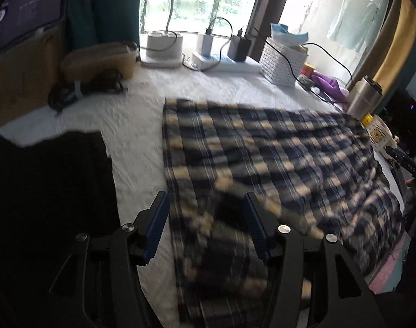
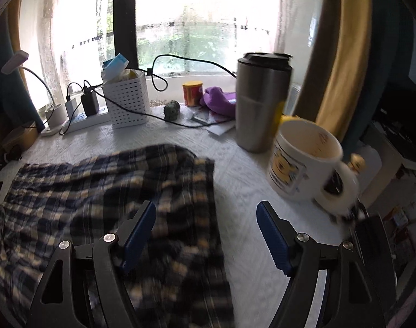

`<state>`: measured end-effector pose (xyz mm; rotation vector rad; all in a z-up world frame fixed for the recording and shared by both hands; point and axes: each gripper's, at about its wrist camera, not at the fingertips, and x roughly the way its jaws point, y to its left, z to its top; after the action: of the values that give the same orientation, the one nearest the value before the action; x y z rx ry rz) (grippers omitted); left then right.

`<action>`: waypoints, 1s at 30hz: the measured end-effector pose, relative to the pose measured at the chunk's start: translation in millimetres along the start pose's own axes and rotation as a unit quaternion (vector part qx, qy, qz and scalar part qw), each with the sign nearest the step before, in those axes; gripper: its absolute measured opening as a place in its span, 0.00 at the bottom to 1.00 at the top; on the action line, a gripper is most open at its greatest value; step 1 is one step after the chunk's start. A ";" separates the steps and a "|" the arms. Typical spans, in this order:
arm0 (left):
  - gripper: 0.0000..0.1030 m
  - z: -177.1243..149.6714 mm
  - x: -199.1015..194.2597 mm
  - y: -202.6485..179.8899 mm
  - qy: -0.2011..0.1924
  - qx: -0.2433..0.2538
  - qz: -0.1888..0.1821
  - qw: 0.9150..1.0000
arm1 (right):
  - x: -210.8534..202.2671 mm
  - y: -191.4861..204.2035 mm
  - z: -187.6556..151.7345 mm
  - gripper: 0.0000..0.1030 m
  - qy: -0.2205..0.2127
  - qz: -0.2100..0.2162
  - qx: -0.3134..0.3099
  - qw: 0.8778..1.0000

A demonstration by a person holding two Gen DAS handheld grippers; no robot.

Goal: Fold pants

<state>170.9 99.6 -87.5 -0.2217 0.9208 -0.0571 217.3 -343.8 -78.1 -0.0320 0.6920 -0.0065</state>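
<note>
The blue and cream plaid pants (image 1: 276, 158) lie spread on the white table cover, also seen in the right wrist view (image 2: 104, 191). My left gripper (image 1: 206, 205) is open and empty, its blue-padded jaws above the pants' near left edge. My right gripper (image 2: 206, 218) is open and empty, above the pants' right edge, its right finger over bare cover. The cloth under both grippers is blurred.
A black garment (image 1: 49, 186) lies at the left. A white mug (image 2: 306, 161) and a steel tumbler (image 2: 262, 101) stand close at the right. A white basket (image 2: 128, 101), chargers on a power strip (image 1: 224, 63), cables and a purple cloth (image 2: 218, 101) line the window side.
</note>
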 end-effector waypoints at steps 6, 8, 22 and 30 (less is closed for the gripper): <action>0.54 -22.8 -1.9 -2.7 0.003 -0.005 -0.021 1.000 | -22.1 -20.1 -32.8 0.75 0.009 -0.009 0.019 1.000; 0.54 -27.5 -5.6 -4.9 -0.008 -0.004 -0.028 1.000 | -30.2 -26.6 -44.4 0.75 0.013 -0.008 0.027 1.000; 0.35 -44.9 -14.6 -29.9 -0.034 0.054 -0.031 0.997 | -51.0 11.4 -110.0 0.24 0.052 0.071 -0.052 0.995; 0.01 -47.7 -48.9 -47.9 -0.071 0.089 -0.015 0.993 | -81.1 -5.8 -95.8 0.13 0.000 0.027 -0.032 0.999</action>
<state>105.6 52.0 -66.7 -0.0731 0.7670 -0.1478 93.8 -350.9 -99.9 -0.0747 0.6930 0.0671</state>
